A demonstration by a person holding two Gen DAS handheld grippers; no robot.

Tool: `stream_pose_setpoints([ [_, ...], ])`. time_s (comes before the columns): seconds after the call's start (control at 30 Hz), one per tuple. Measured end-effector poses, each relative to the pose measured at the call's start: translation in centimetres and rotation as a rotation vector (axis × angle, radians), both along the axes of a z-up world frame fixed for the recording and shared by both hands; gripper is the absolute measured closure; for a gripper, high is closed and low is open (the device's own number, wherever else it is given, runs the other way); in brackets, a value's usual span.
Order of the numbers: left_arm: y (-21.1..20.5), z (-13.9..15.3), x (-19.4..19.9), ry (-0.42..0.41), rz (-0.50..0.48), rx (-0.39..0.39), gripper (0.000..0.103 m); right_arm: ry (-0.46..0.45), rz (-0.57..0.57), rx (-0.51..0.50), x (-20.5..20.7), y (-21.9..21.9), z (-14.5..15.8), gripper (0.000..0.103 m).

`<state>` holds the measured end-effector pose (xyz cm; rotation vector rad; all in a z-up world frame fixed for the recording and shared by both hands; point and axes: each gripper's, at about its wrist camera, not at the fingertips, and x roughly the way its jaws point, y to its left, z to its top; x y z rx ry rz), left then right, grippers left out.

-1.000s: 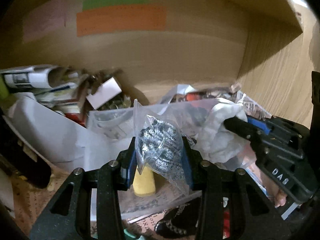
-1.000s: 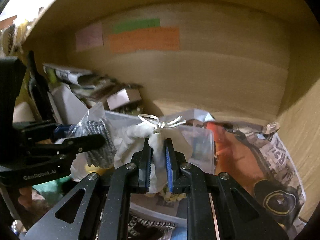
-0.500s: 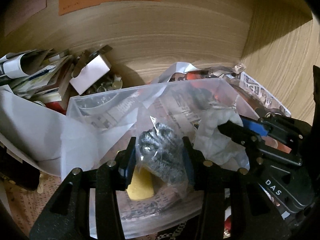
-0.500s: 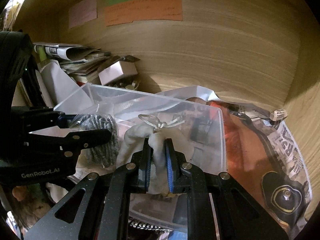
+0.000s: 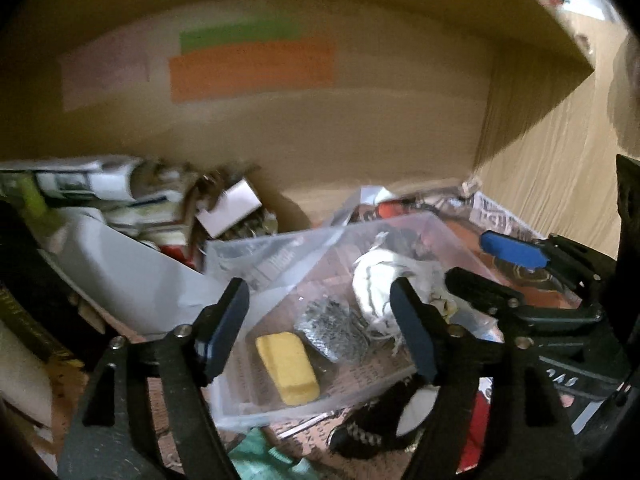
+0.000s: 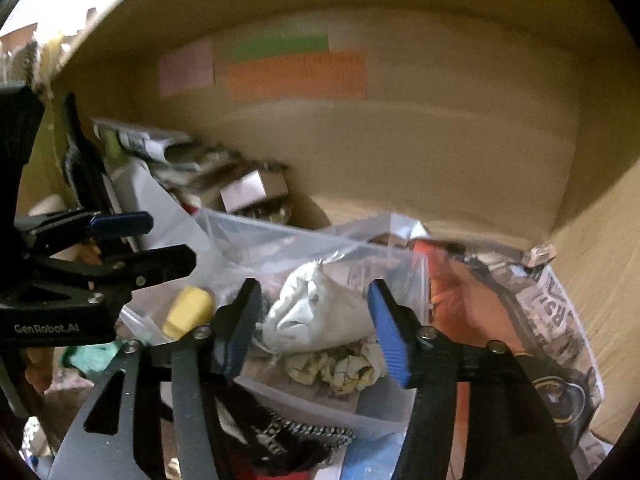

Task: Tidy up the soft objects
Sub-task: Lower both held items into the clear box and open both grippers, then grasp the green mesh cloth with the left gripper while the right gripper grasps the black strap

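Observation:
A clear plastic bin [image 5: 280,240] [image 6: 376,412] stands on the shelf floor. In it lie a bagged steel-wool scourer [image 5: 332,328], a yellow sponge [image 5: 288,366] [image 6: 188,310], a white cloth pouch [image 5: 376,280] [image 6: 320,312] and a crumpled yellowish wad [image 6: 340,368]. My left gripper [image 5: 320,324] is open and empty above the bin's near side. My right gripper [image 6: 316,328] is open and empty, its jaws on either side of the pouch and apart from it. The right gripper also shows in the left wrist view [image 5: 488,264], the left gripper in the right wrist view [image 6: 160,244].
Wooden walls close the shelf at the back and right, with coloured notes [image 5: 252,68] on the back wall. Papers and a small box [image 5: 228,208] pile at the left. Newspaper [image 6: 552,312] lies at the right. Dark chain-trimmed items [image 6: 280,432] lie in front of the bin.
Both grippers have opened and drawn back upward. The bagged scourer and the white pouch, held before, now lie in the bin.

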<state>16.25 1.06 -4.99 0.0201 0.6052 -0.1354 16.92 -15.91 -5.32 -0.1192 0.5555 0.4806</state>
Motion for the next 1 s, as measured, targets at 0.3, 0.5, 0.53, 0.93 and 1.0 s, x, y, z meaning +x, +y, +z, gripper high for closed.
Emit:
stream_pose_setpoints([
  [0.3, 2.8, 1.8, -5.5, -0.101, 0.068, -0.011, 0.008, -0.101, 0.029, 0.066, -4.3, -0.7, 2.9, 0.032],
  [0.5, 4.9, 0.1, -7.9, -0.072, 0.119, -0.006, 0.004, -0.088, 0.047, 0.086, -5.9, -0.6, 2.3, 0.023],
  [0.53, 5.2, -0.4, -8.2, -0.059, 0.126, -0.009, 0.004, -0.081, 0.049, 0.088, -6.1, -0.6, 2.1, 0.023],
  [0.93, 7.7, -7.8, -9.0, 0.15, 0.177, -0.029, 0.004, 0.1, 0.146, 0.087, -6.5, 2.8, -2.8, 0.023],
  [1.0, 7.9, -8.7, -8.9, 0.178, 0.175, -0.039, 0.004, 0.131, 0.162, 0.079, -6.4, 3.6, -3.6, 0.023],
])
